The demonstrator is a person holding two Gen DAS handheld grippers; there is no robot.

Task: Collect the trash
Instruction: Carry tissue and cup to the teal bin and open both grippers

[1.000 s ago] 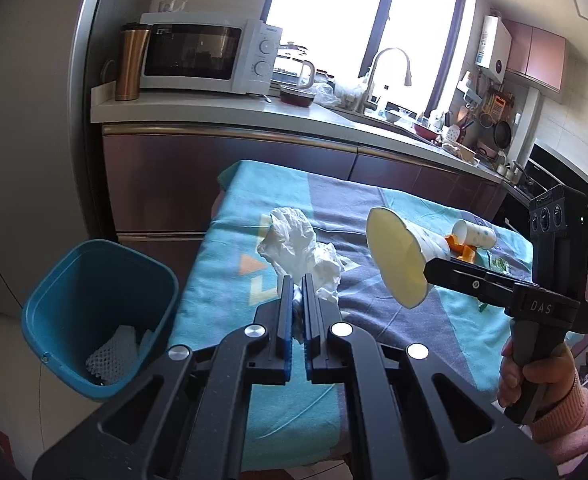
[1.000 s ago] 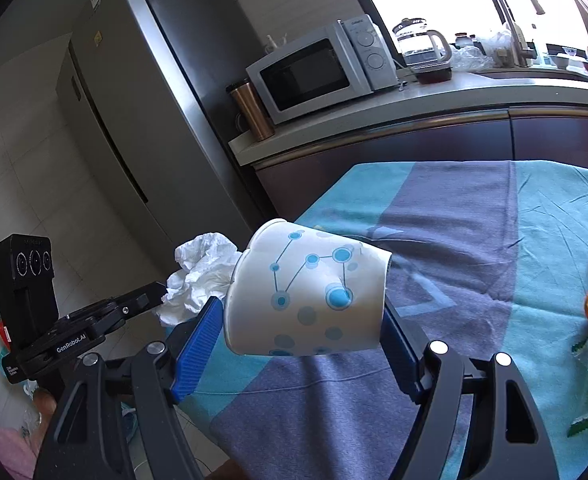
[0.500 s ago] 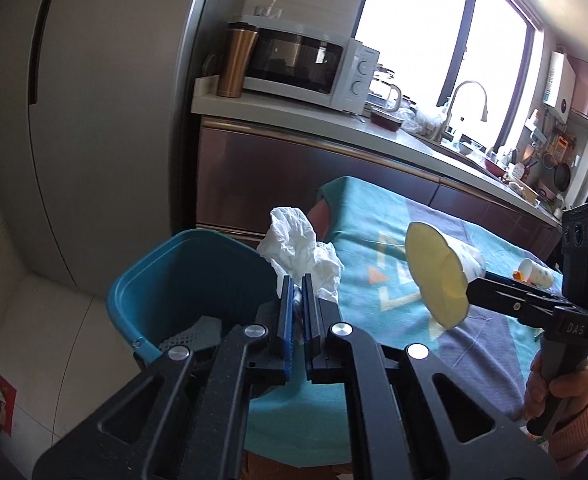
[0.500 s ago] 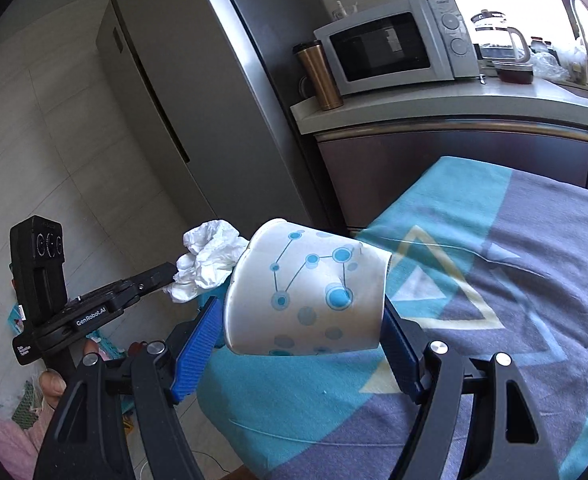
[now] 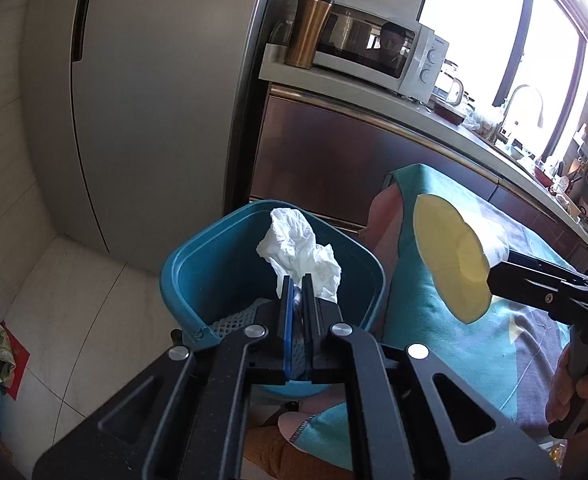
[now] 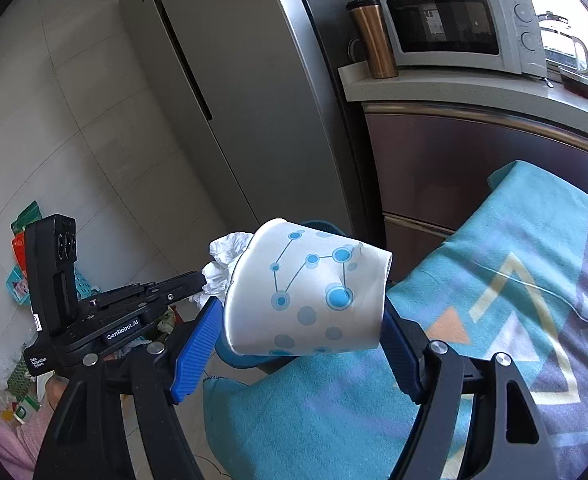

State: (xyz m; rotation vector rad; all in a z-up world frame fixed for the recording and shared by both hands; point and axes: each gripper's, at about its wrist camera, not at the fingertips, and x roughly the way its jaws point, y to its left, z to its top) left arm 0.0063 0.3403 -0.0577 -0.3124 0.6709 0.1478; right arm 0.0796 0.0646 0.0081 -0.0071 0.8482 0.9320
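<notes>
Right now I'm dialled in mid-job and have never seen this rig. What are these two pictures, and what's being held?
No robot arm here: a person holds a two-finger tool in each hand, each with a fisheye camera looking along its fingers. In the left wrist view, the left tool pinches a crumpled white tissue over the blue bin. In the right wrist view, the right tool clamps a dotted paper cup on its side, near the table's teal cloth. Each tool shows in the other's picture. Behind: fridge, microwave.
</notes>
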